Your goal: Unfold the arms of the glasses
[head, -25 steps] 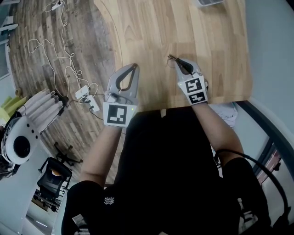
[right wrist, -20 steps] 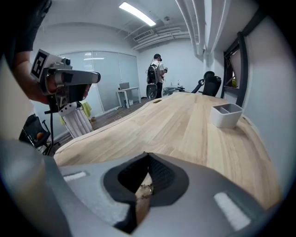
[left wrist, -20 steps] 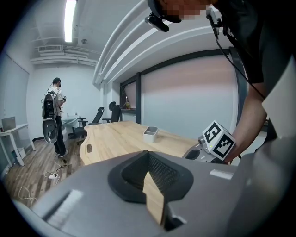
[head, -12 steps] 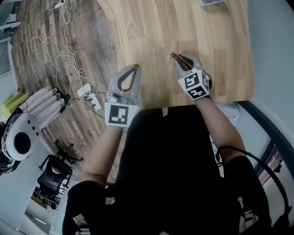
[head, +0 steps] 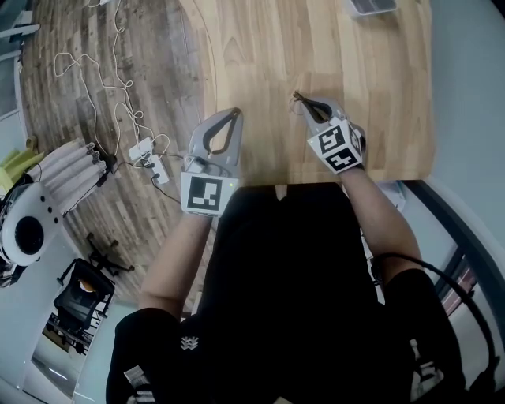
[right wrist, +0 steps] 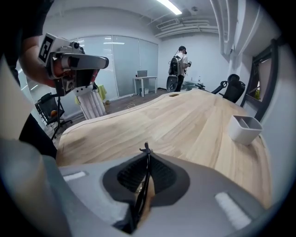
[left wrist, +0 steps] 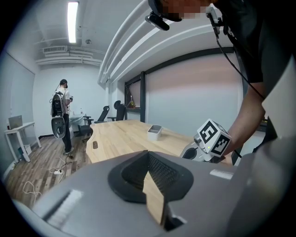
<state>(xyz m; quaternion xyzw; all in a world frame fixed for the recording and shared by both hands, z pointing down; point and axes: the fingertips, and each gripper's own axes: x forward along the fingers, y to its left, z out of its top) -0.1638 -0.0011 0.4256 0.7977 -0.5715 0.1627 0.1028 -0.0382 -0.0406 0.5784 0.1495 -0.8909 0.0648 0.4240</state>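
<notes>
Wood of a pale grain forms the bench, and both tools are held over its near edge, well apart from each other. The glasses are carried in the right tool, close to the front edge of the bench; whether they touch the wood cannot be told. In the right gripper view the thin dark frame of the glasses is seen edge-on between the jaws of the right tool, with a small hinge end poking out past the tips. These jaws are closing, and their pads are pressed on the frame. Whether the arms are folded cannot be made out.

The left tool is held to the left of it, its jaws brought together with nothing between them. In the left gripper view the tips of the left tool are seen meeting. A white tray is set at the far end of the bench. Cables are strewn on the wooden floor beside it.
</notes>
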